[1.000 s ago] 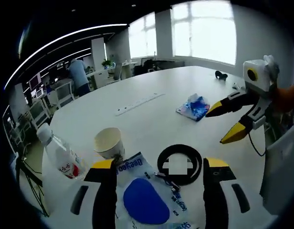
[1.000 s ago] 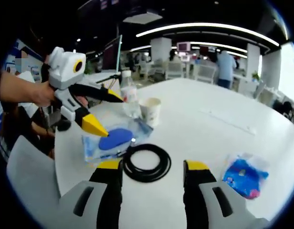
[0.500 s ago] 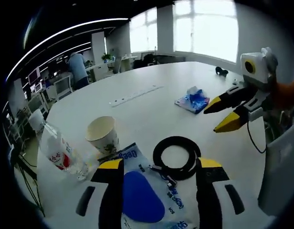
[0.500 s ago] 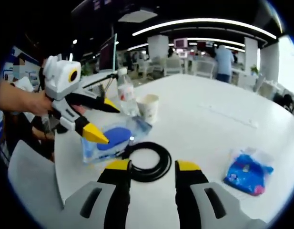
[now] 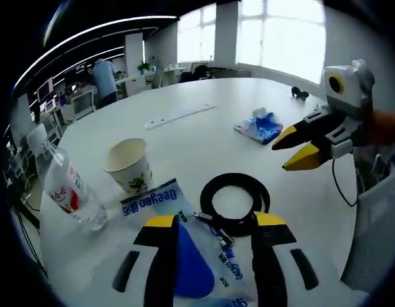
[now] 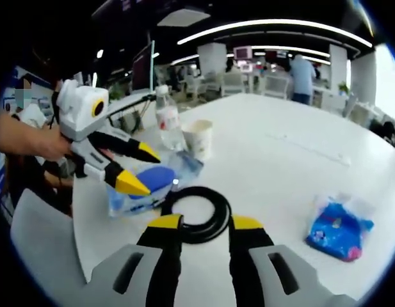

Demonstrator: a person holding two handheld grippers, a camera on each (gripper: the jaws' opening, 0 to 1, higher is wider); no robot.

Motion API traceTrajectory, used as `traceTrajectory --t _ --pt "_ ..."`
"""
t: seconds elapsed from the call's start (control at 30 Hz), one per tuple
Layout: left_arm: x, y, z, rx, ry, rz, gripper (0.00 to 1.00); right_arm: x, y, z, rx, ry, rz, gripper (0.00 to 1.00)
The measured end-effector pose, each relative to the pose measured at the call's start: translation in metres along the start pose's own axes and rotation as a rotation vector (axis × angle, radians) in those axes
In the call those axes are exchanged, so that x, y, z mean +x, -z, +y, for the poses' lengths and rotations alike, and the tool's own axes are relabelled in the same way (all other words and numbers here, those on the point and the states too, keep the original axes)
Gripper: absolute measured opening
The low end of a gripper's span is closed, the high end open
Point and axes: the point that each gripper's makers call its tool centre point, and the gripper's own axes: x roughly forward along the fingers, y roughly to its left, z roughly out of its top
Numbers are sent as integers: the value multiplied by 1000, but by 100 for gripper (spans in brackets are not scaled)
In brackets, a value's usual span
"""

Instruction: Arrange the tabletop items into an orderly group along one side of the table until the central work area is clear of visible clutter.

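Note:
A black cable coil (image 5: 234,203) lies on the white table (image 5: 184,144), partly on a clear bag with a blue pad (image 5: 191,256). My left gripper (image 5: 214,220) hovers open over that bag, its jaws either side of the bag and the coil's near edge. From the other side my right gripper (image 6: 205,222) stands open just short of the cable coil (image 6: 196,210). The left gripper (image 6: 141,168) shows there above the bag (image 6: 152,182). The right gripper (image 5: 299,146) shows open beyond the coil. A paper cup (image 5: 128,165) and a water bottle (image 5: 66,188) stand by the bag. A blue packet (image 5: 261,125) lies farther out.
A white power strip (image 5: 178,115) lies across the middle of the table. A small dark object (image 5: 299,96) sits near the far edge. A person's hand (image 6: 37,137) holds the left gripper. Office desks, chairs and a standing person (image 6: 303,77) are beyond the table.
Both grippers' jaws have narrowed, each still open. The left view has come lower over the bag; the right view has edged closer to the coil.

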Motion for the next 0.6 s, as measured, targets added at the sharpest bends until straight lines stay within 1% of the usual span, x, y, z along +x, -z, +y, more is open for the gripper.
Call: traceTrajectory --t 0.07,0.17,0.33,0.6 --pt "3 2 -1 -5 4 7 39 2 2 -1 8 -1 5 23" --pt "5 6 -1 -12 0 16 39 4 6 -1 17 -3 12 22" --pt "11 13 0 -45 3 32 38 9 11 -1 28 -11 21 21" --pt "20 17 1 -82 6 45 37 17 16 -1 45 -19 37 19"
